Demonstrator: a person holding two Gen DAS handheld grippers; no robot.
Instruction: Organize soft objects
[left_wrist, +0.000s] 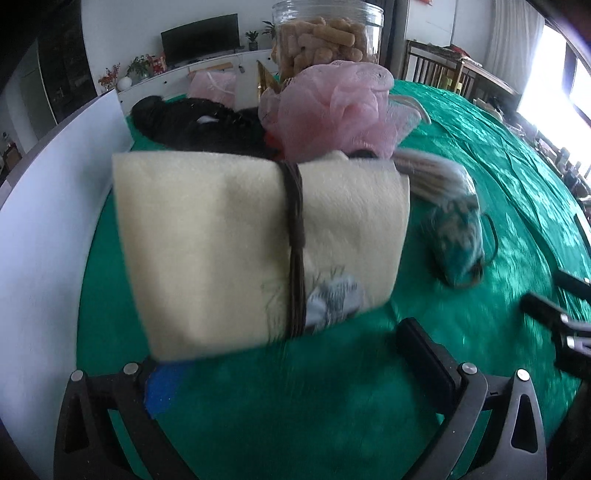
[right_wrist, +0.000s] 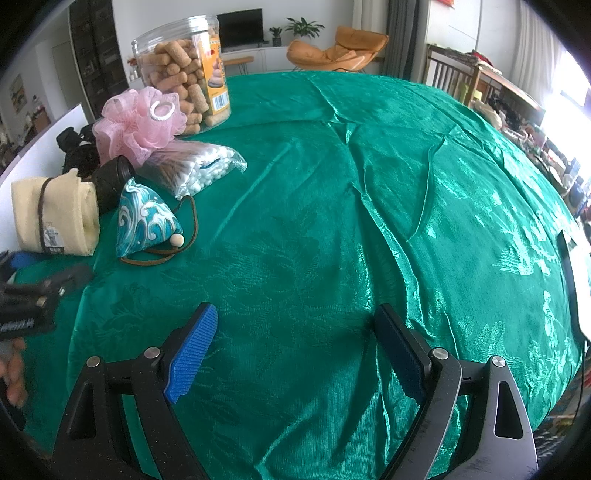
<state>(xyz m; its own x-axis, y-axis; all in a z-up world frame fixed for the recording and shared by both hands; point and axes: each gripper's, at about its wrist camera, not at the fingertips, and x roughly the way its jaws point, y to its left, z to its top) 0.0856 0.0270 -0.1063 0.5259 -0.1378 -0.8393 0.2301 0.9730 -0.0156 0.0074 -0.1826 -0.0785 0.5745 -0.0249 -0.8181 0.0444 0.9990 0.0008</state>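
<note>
white walls, a dark tv, an orange lounge chair, perhaps a bright window at right.

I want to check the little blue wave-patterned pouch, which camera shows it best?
The right wrist view: the blue wave-patterned fabric pouch is sharp, showing its bead and cord. The left wrist view shows it motion-blurred, off to the side.

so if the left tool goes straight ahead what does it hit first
Most likely the cream folded towel tied with a dark cord, lying right ahead of the open left tool; depth is blurred, so contact may be near already.
</note>
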